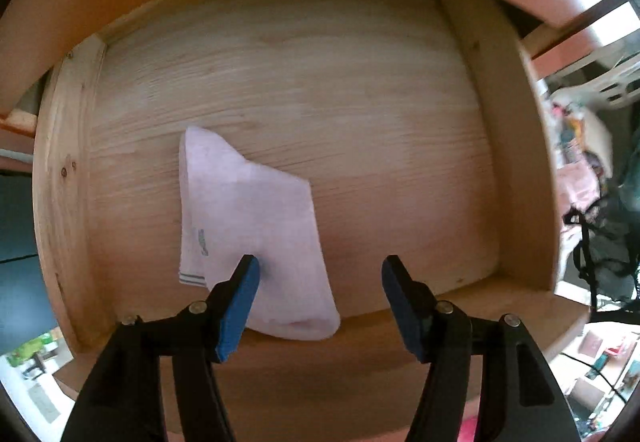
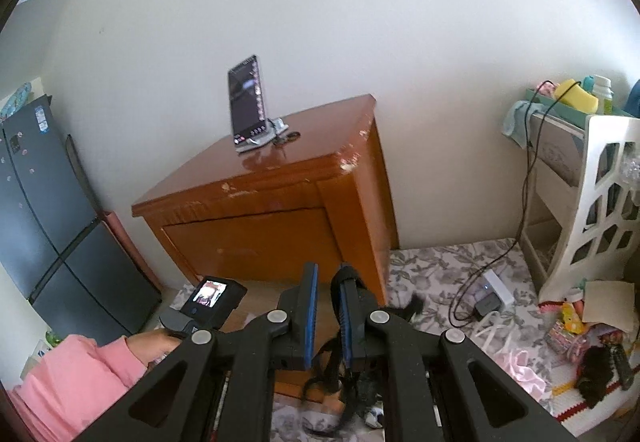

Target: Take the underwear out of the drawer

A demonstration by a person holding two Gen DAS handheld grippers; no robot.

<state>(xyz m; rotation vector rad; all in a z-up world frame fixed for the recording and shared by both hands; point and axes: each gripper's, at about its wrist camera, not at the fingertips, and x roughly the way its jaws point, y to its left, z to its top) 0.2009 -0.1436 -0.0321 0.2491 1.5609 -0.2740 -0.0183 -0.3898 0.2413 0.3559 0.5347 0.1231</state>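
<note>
I look straight down into an open wooden drawer [image 1: 64, 162]. A pale pink folded garment [image 1: 256, 226] with a striped hem lies at its front left on the bare bottom. My left gripper [image 1: 320, 270] hangs open above the drawer. Its left fingertip overlaps the garment's right part, and nothing is pinched between the pads. My right gripper [image 2: 330, 274] is shut on a black strappy piece of underwear [image 2: 346, 282], whose straps dangle below the fingers. A black lacy garment [image 1: 600, 250] also shows outside the drawer's right wall.
A brown cabinet [image 2: 280, 210] carries a phone on a stand [image 2: 246, 106]. A dark fridge [image 2: 48, 222] stands to the left and a white shelf unit [image 2: 592, 222] to the right. A power strip [image 2: 496, 290], cables and clothes [image 2: 520, 366] lie on the floral mat. A pink sleeve [image 2: 80, 382] shows at lower left.
</note>
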